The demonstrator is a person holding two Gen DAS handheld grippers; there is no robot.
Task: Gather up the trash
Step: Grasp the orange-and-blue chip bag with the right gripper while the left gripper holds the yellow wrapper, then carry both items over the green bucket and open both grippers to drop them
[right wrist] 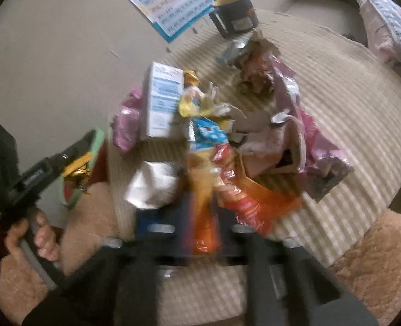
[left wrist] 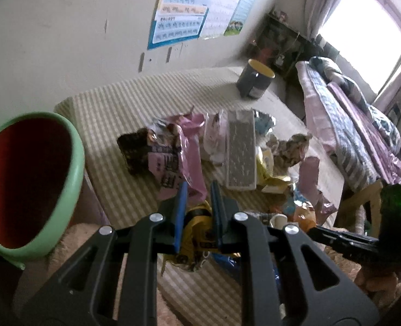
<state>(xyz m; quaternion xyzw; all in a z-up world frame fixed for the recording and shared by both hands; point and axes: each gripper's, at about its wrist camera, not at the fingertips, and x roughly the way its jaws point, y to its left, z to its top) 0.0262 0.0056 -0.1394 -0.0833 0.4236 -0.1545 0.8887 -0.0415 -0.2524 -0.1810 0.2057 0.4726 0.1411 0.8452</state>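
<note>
A green bin (left wrist: pixel 75 163) with a red inside stands at the left edge of the striped table (left wrist: pixel 119 100). My left gripper (left wrist: pixel 199 190) is shut on a yellow wrapper (left wrist: pixel 197 222), lifted above the table just right of the bin. From the right wrist, the left gripper (right wrist: pixel 83 149) and its yellow wrapper (right wrist: pixel 78 167) hang beside the bin's rim (right wrist: pixel 100 138). My right gripper (right wrist: pixel 203 209), blurred, is shut on an orange wrapper (right wrist: pixel 203 179) at the near edge of the trash pile. A hand (right wrist: pixel 37 239) holds the left gripper's handle.
Pink wrappers (left wrist: pixel 189 146), a white box (left wrist: pixel 241 154), a blue-and-white carton (right wrist: pixel 162 100) and crumpled foil lie piled mid-table. A dark jar with a yellow lid (left wrist: pixel 254 81) stands at the back. A bed with bedding (left wrist: pixel 350 125) is at the right; fluffy tan cushions (right wrist: pixel 377 258) lie along the near edge.
</note>
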